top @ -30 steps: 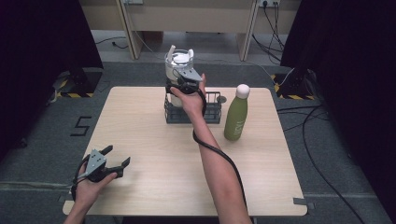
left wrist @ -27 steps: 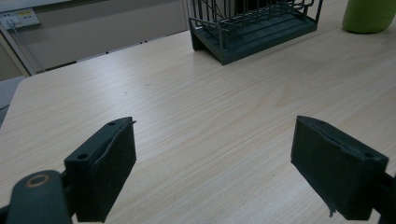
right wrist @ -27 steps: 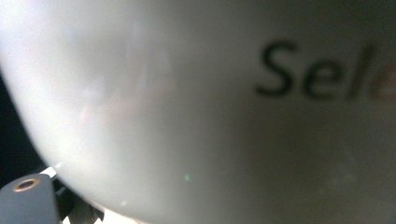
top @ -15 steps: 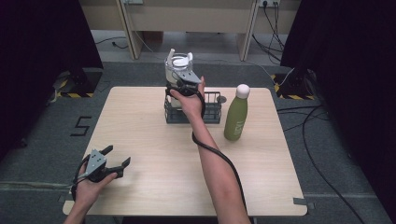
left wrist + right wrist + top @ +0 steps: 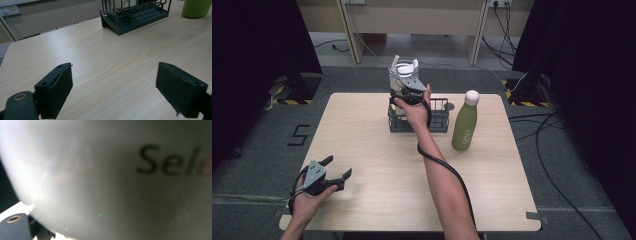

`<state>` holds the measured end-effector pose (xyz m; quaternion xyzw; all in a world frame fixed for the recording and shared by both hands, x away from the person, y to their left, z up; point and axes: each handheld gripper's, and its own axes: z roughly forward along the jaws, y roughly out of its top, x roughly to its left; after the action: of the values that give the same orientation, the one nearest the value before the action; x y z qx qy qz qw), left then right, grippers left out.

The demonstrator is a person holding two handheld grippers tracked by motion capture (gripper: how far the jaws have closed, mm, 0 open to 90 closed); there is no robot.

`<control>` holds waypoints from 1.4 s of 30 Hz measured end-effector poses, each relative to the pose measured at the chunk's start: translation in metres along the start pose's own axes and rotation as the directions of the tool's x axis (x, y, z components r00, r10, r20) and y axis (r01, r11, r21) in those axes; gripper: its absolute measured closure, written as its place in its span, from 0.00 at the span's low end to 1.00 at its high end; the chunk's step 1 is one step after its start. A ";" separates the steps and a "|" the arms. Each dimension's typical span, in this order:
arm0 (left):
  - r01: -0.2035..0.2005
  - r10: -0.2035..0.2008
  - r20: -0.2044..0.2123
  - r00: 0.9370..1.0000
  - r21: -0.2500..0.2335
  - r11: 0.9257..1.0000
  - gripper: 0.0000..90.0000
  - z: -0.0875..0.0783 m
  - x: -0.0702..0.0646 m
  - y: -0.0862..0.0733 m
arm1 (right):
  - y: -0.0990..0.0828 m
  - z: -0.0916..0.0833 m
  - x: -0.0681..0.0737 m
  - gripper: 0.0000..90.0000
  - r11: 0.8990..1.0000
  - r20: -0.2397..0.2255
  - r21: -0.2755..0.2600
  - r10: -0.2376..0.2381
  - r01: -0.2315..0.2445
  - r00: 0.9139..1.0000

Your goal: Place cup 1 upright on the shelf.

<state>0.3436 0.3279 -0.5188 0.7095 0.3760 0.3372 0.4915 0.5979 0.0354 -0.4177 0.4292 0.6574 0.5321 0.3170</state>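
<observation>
My right gripper [image 5: 405, 89] is held over the left end of a dark wire basket [image 5: 438, 122] at the back of the table. It is shut on a white container [image 5: 403, 71] with a clear lid. In the right gripper view the white container's wall [image 5: 105, 182], printed with dark letters, sits right against the camera and hides the jaws. My left gripper [image 5: 339, 166] rests low at the table's near left corner. It is open, with bare wood between its pads [image 5: 56, 92].
A green bottle [image 5: 466, 125] with a white cap stands upright just right of the basket. From the left gripper, the basket [image 5: 135, 20] lies ahead and the green bottle [image 5: 196, 7] at far right. The wooden table [image 5: 377, 165] is surrounded by dark floor with cables.
The white container and my right hand have sunk very slightly toward the basket. My left gripper has kept still.
</observation>
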 end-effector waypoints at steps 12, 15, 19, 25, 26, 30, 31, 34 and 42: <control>0.001 -0.001 0.002 1.000 -0.002 1.000 0.15 0.000 0.000 0.000 | -0.006 0.004 0.001 0.11 1.000 0.003 0.017 -0.002 0.002 1.000; 0.001 -0.001 0.002 1.000 -0.002 1.000 0.15 0.000 0.000 0.000 | -0.008 0.005 0.002 0.11 1.000 0.006 0.023 -0.005 0.005 1.000; 0.002 -0.002 0.003 1.000 -0.002 1.000 0.15 0.000 0.000 0.000 | -0.009 0.006 0.002 0.11 1.000 0.006 0.024 -0.005 0.005 1.000; 0.001 -0.001 0.004 1.000 -0.003 1.000 0.15 0.000 0.000 0.000 | -0.009 0.005 0.002 0.11 1.000 0.009 0.022 -0.006 0.006 1.000; 0.000 0.000 0.004 1.000 -0.003 1.000 0.15 0.000 0.000 0.000 | -0.009 0.005 0.002 0.11 1.000 0.010 0.021 -0.005 0.005 1.000; 0.001 -0.001 0.003 1.000 -0.003 1.000 0.15 -0.001 0.000 0.000 | -0.010 0.004 0.002 0.11 1.000 0.012 0.020 0.003 -0.004 1.000; 0.001 -0.001 0.003 1.000 -0.002 1.000 0.15 -0.001 0.000 0.000 | -0.011 0.004 0.001 0.11 1.000 0.011 0.019 0.004 -0.004 1.000; 0.004 -0.004 0.002 1.000 -0.004 1.000 0.15 -0.001 0.000 0.000 | -0.012 0.003 0.001 0.11 1.000 0.010 0.017 0.001 -0.001 1.000; 0.001 -0.001 0.004 1.000 -0.002 1.000 0.15 -0.001 0.000 0.000 | -0.010 0.000 0.002 0.07 1.000 0.005 0.006 -0.018 0.018 1.000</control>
<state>0.3423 0.3287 -0.5186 0.7093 0.3751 0.3359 0.4933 0.5946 0.0365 -0.4275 0.4258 0.6620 0.5261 0.3221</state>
